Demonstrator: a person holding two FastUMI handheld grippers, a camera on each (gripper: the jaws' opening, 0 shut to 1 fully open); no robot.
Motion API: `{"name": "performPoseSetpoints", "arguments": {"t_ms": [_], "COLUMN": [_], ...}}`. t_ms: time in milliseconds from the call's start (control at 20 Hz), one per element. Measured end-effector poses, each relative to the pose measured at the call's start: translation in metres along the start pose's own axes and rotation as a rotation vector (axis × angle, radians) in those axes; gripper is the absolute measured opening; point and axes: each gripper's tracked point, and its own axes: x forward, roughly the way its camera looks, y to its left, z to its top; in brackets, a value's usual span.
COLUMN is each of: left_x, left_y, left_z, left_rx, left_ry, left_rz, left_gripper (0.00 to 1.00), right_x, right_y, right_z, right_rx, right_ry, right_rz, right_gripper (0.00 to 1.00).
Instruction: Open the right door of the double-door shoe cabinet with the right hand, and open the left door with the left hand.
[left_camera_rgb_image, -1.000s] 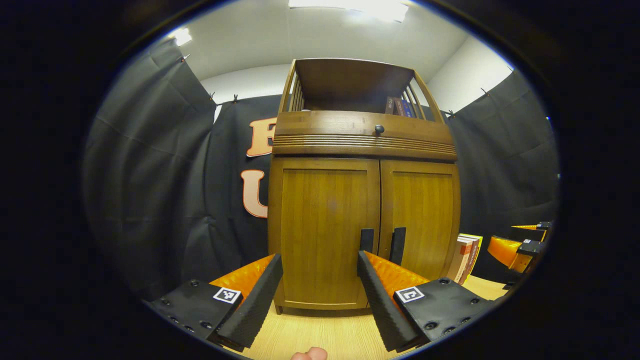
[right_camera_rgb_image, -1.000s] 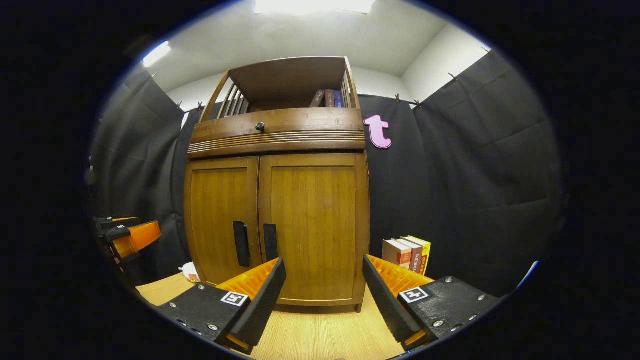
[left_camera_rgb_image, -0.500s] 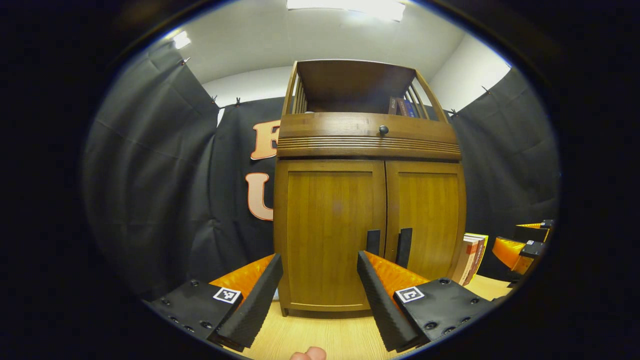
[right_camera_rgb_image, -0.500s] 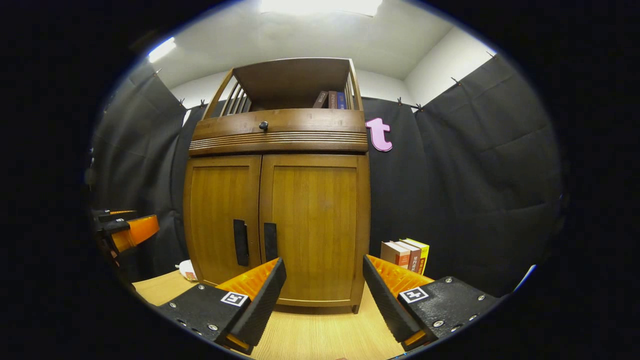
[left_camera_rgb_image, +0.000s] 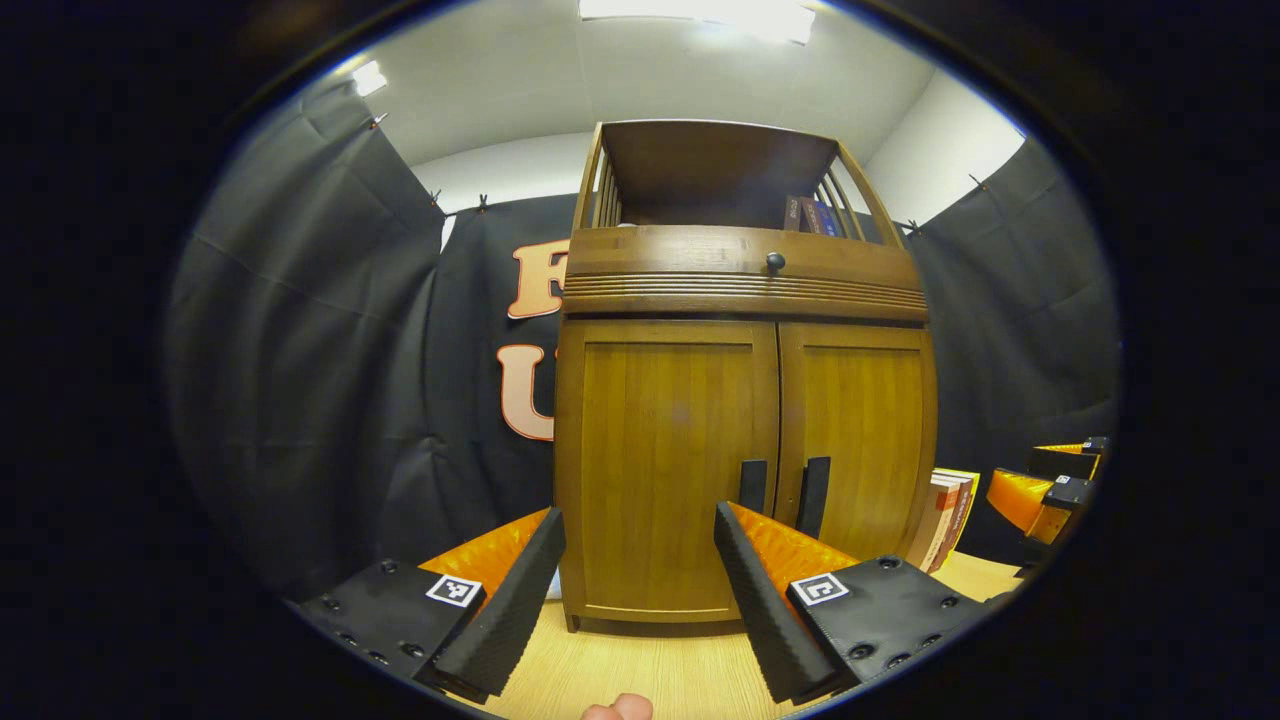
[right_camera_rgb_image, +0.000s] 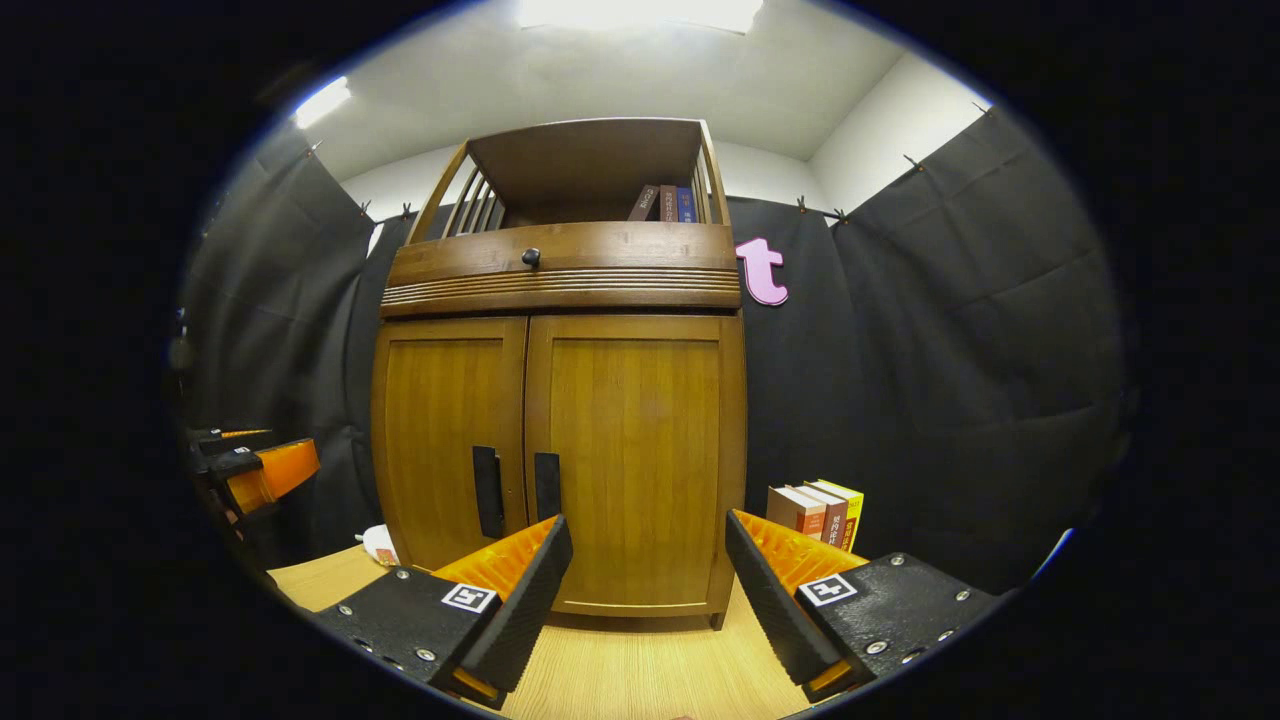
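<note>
A brown wooden shoe cabinet (left_camera_rgb_image: 745, 400) (right_camera_rgb_image: 560, 420) stands on the light wood table with both doors shut. The left door (left_camera_rgb_image: 665, 470) (right_camera_rgb_image: 445, 440) and right door (left_camera_rgb_image: 860, 440) (right_camera_rgb_image: 635, 460) each carry a black vertical handle at the centre seam: left handle (left_camera_rgb_image: 752, 487) (right_camera_rgb_image: 487, 491), right handle (left_camera_rgb_image: 812, 497) (right_camera_rgb_image: 546, 487). My left gripper (left_camera_rgb_image: 640, 535) is open in front of the left door, short of it. My right gripper (right_camera_rgb_image: 648, 540) is open in front of the right door, also apart from it. Each gripper shows at the other view's edge: right gripper (left_camera_rgb_image: 1040, 490), left gripper (right_camera_rgb_image: 250, 470).
A drawer with a black knob (left_camera_rgb_image: 775, 261) (right_camera_rgb_image: 531, 257) sits above the doors, under an open shelf holding books (right_camera_rgb_image: 665, 203). More books (right_camera_rgb_image: 815, 510) (left_camera_rgb_image: 945, 515) stand right of the cabinet. A small white object (right_camera_rgb_image: 380, 545) lies at the cabinet's left foot. Black cloth walls surround the table.
In the left gripper view the cabinet has drifted a little to the right. In the right gripper view it has shifted slightly down and right. Both grippers stay open; both doors stay shut.
</note>
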Motion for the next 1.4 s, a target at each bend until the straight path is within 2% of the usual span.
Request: {"name": "performPoseSetpoints", "arguments": {"t_ms": [250,300,700,900,1000,1050,1250,1400], "left_x": [-0.001,-0.001,0.000,-0.004,-0.007,-0.010,-0.015,-0.016], "left_y": [0.000,0.001,0.002,0.000,0.001,0.002,0.011,0.016], "left_z": [-0.002,-0.001,0.000,0.003,0.006,0.006,0.010,0.008], "left_rx": [-0.006,-0.004,-0.002,-0.014,-0.016,-0.012,-0.017,-0.025], "left_ry": [0.005,0.003,0.005,-0.007,-0.014,-0.016,-0.028,-0.023], "left_rz": [-0.003,-0.003,-0.003,-0.005,-0.008,-0.003,0.014,0.025], "left_gripper": [0.94,0.96,0.99,0.94,0.96,0.94,0.96,0.94], "right_x": [0.004,0.005,0.035,0.067,0.088,0.099,0.136,0.156], "right_y": [0.003,0.004,0.023,0.040,0.053,0.059,0.079,0.100], "right_z": [0.003,0.003,0.016,0.019,0.010,0.007,0.000,-0.014], "right_rx": [-0.008,-0.005,0.009,0.003,0.003,0.000,-0.040,-0.035], "right_ry": [-0.003,-0.001,-0.029,-0.042,-0.028,-0.025,-0.022,-0.004], "right_rz": [0.006,0.010,0.070,0.103,0.121,0.131,0.150,0.183], "right_gripper": [0.94,0.94,0.94,0.94,0.94,0.94,0.94,0.94]}}
